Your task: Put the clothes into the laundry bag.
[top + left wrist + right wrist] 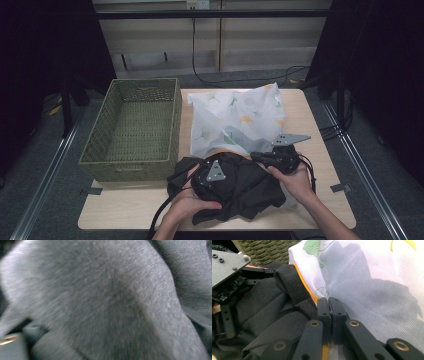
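A crumpled black garment (245,187) lies at the table's front. Behind it lies a white cloth (240,120) printed with leaves, one edge trimmed in orange. My left gripper (205,184) points down into the garment, and its fingertips are buried in the folds. In the left gripper view dark fabric (107,302) sits right against the camera, so its jaws are hidden. My right gripper (329,305) is shut on the orange-trimmed edge of the white cloth (367,285), right beside the black garment (274,312). In the high view the right gripper (254,156) points left at that edge.
A green wicker basket (131,160) with nothing in it stands on the left of the wooden table (310,130), touching the garment's left side. Bare tabletop lies to the right of the cloths. Cables trail on the floor beyond the table.
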A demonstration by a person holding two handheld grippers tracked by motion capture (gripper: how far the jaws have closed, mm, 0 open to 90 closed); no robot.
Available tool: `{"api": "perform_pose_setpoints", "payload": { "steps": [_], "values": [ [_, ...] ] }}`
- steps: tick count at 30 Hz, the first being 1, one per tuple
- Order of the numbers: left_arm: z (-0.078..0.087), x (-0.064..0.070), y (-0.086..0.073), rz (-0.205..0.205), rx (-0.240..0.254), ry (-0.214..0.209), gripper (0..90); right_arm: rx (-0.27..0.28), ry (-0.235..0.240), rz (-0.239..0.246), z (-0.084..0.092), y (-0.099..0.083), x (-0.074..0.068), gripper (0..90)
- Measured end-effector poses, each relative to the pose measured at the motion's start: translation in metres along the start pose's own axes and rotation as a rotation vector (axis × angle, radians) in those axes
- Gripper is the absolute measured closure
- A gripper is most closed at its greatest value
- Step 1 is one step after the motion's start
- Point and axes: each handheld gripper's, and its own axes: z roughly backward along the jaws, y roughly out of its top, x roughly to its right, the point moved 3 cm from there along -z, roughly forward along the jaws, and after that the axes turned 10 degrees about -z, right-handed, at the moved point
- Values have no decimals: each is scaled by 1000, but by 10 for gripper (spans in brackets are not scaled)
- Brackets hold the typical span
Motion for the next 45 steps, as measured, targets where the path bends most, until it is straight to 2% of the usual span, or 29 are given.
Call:
{"api": "perform_pose_setpoints", "payload": {
  "steps": [2,3,6,9,10,11,12,15,16,20,22,23,24,27,28,29,31,33,36,40,41,45],
  "values": [
    [2,-6,-4,34,48,32,360,8,1,-10,2,0,0,771],
    [3,-8,-6,37,47,41,425,8,0,-9,3,-1,-1,754],
    [3,-8,-5,46,54,73,540,7,-15,7,10,-5,-3,659],
    [8,-15,-9,128,101,37,632,5,-36,27,17,-10,-4,648],
    [10,-16,-9,153,118,40,651,4,-41,27,18,-11,-3,661],
    [11,-17,-8,169,124,44,668,0,-40,25,18,-12,-2,712],
    [12,-18,-7,166,124,38,674,-3,-33,26,18,-13,-1,777],
    [19,-22,-4,218,165,38,700,-5,-16,26,16,-10,-1,880],
    [21,-23,-2,232,183,36,705,-2,-9,24,15,-8,-3,885],
    [32,-28,8,239,219,40,711,31,27,17,16,4,-12,889],
    [33,-28,12,241,241,24,713,48,43,20,17,10,-17,890],
    [32,-27,15,230,241,20,713,54,49,26,18,12,-19,890],
    [30,-25,18,200,217,24,713,61,52,27,18,15,-21,890],
    [19,-18,21,156,135,48,713,75,68,32,19,20,-27,891],
    [17,-19,21,150,117,54,714,80,71,34,20,21,-28,891],
    [15,-20,21,165,121,49,715,80,73,36,20,22,-29,891],
    [17,-27,22,197,151,55,716,84,76,40,23,22,-30,891],
    [23,-33,25,219,170,82,719,91,74,38,26,21,-29,891],
    [36,-44,35,253,239,101,722,101,70,29,31,21,-26,891],
    [54,-53,50,268,314,147,726,118,71,18,34,24,-25,890],
    [56,-55,53,274,329,143,726,123,72,22,34,25,-27,890],
    [69,-64,67,295,372,232,727,140,78,37,34,32,-35,889]
  ]
}}
